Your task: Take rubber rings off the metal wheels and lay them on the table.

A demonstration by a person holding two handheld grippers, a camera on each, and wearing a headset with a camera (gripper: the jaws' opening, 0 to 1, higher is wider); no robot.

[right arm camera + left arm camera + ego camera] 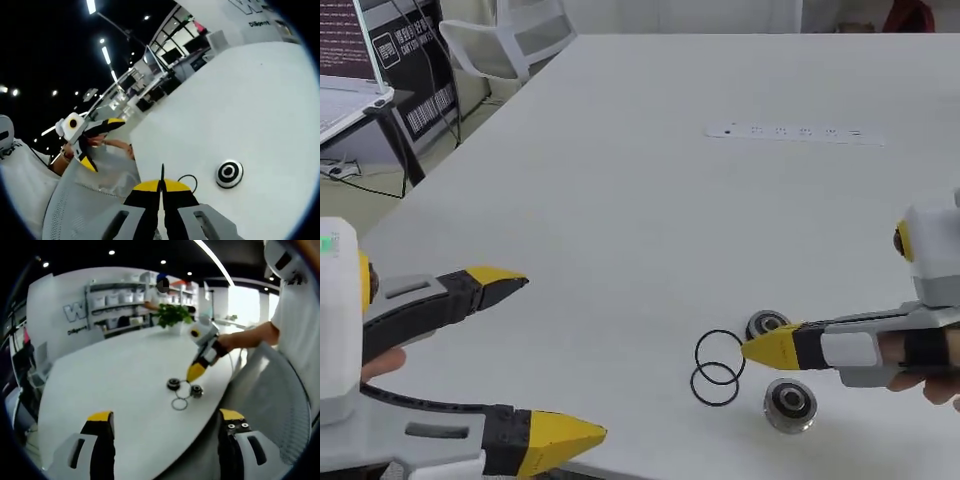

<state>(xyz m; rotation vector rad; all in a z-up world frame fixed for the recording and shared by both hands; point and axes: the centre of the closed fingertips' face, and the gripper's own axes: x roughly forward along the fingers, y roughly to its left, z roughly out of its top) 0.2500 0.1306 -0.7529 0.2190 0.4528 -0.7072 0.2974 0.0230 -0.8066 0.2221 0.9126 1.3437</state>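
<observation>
Rubber ring (697,352) hangs pinched in the closed right gripper (748,350), low over the table (620,220) beside a second ring (693,385); left gripper (565,356) gapes wide, well apart.

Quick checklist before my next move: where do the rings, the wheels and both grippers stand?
1. Right gripper shut on held ring: ok. A thin black band rises between its jaws in the right gripper view.
2. Second ring lying on the table: ok.
3. Held ring clear of second ring: cannot tell; they overlap in the head view.
4. Far wheel and near wheel bare of rings: cannot tell.
5. Left gripper open, apart from the work: ok.
</observation>
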